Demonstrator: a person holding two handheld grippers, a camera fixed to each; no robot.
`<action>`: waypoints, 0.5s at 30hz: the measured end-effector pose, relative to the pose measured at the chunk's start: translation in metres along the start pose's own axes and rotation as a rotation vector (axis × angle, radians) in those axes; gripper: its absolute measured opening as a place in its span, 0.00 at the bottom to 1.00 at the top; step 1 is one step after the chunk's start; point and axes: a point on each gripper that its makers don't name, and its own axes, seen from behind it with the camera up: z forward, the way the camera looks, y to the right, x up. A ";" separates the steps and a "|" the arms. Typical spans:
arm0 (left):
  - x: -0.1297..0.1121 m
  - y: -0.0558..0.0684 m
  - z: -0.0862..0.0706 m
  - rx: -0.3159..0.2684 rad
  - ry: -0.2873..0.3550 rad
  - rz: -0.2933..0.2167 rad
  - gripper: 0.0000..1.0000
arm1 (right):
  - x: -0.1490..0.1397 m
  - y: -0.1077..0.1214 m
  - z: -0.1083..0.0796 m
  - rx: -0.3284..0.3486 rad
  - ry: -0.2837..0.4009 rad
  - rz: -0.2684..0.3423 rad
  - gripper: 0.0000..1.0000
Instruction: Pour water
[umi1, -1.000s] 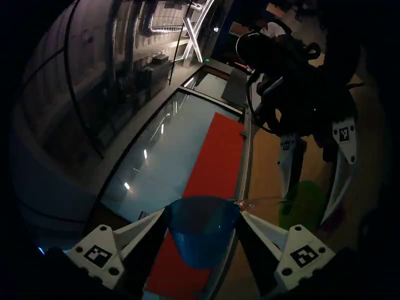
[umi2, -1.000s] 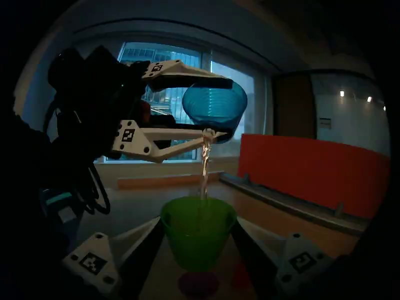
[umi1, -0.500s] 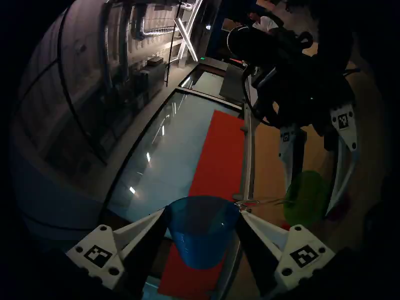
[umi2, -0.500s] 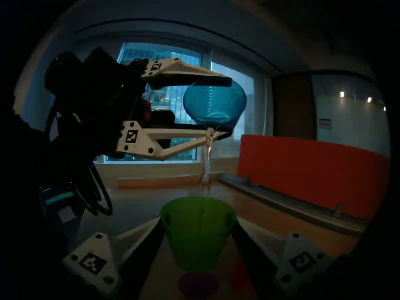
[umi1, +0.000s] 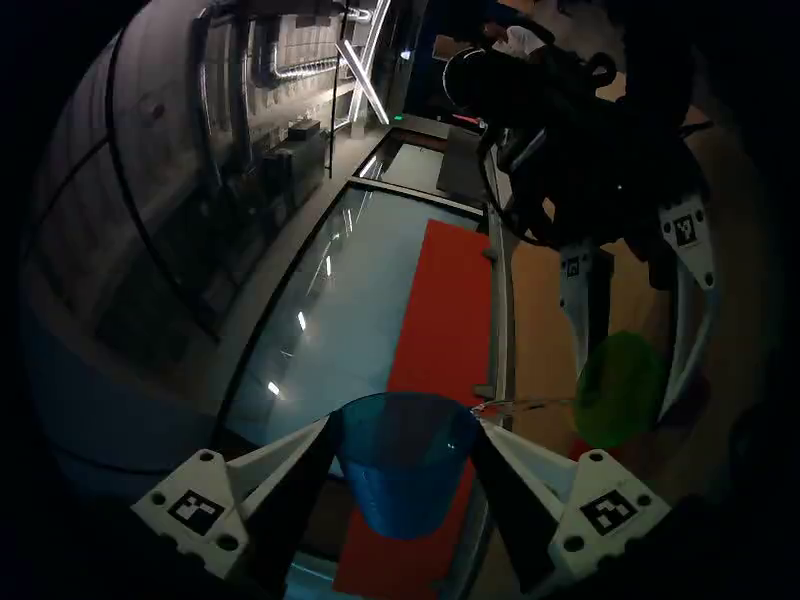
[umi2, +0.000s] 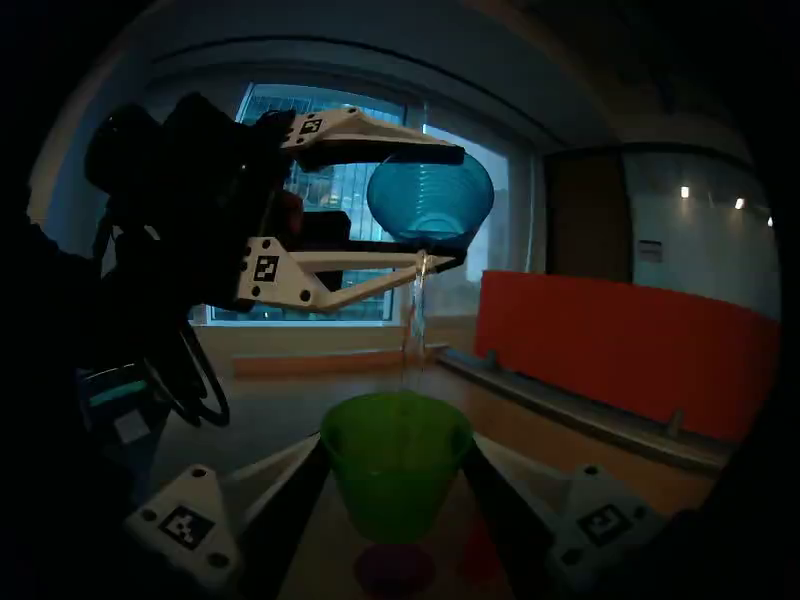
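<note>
My left gripper (umi1: 405, 470) is shut on a translucent blue cup (umi1: 403, 462), tipped on its side. In the right gripper view that blue cup (umi2: 430, 202) hangs high between the left gripper's white fingers (umi2: 370, 140), and a thin stream of water (umi2: 415, 310) falls from its rim. My right gripper (umi2: 395, 480) is shut on an upright green cup (umi2: 396, 465) right under the stream. In the left gripper view the green cup (umi1: 620, 390) sits at the right between the right gripper's fingers (umi1: 690, 330).
A wooden table top (umi2: 330, 400) lies below both cups. An orange panel (umi2: 630, 340) runs along the right, with a large window (umi2: 330, 200) behind. A pink object (umi2: 395, 570) and a red one (umi2: 480, 550) lie under the green cup.
The blue cup has risen slightly and the stream has thinned. The green cup stays still under it.
</note>
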 end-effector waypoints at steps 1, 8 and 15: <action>0.000 0.000 0.000 0.000 0.001 0.002 0.88 | 0.000 0.000 0.000 0.001 0.001 0.001 0.89; 0.001 -0.002 0.002 -0.002 0.003 0.035 0.88 | 0.000 0.001 -0.001 0.001 0.004 0.006 0.89; 0.003 -0.006 0.006 0.004 0.005 0.067 0.88 | -0.001 0.000 0.000 0.001 0.002 0.004 0.89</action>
